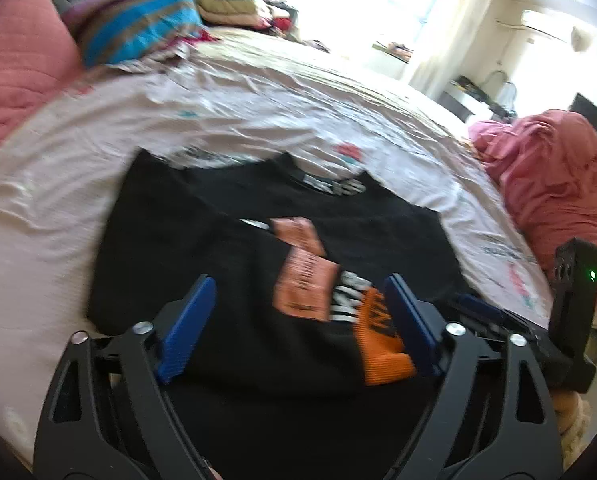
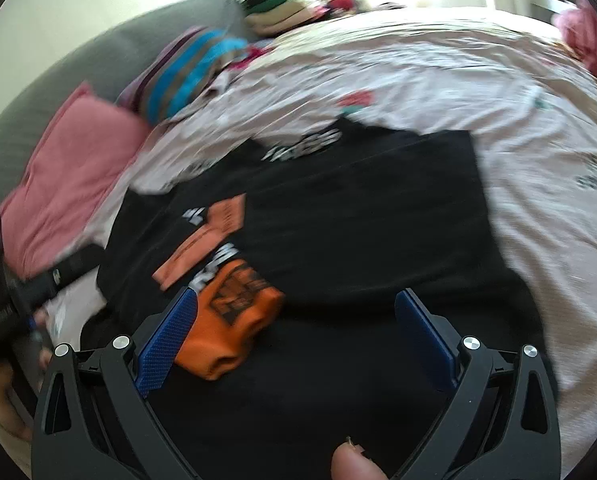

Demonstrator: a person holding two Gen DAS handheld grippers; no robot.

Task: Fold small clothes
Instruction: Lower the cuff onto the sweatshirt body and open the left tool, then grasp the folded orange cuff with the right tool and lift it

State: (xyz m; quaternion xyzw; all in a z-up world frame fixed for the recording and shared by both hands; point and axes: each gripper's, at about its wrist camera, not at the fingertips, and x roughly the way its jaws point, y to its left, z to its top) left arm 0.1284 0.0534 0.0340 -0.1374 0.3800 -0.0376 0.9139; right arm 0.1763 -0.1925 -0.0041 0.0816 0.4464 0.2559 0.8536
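Black cloth fills the space under both pairs of jaws: your left gripper point(image 1: 298, 320) and right gripper point(image 2: 298, 336) each stand wide open with nothing pinched, hovering over the near edge of the shirt point(image 1: 258, 240). It lies on the bed point(image 1: 258, 112), partly folded, with the orange print point(image 1: 310, 280) bunched near the middle and the collar at the far side. Open jaws above the hem suggest you are between grasps, free to pick a new edge. The sheet is pale and wrinkled; 2 pink pillows point(image 1: 14, 68) and a striped cushion point(image 1: 138, 24) sit at the head, a stack of folded clothes point(image 1: 234, 0) beyond, and a pink blanket point(image 1: 550, 176) at the side.
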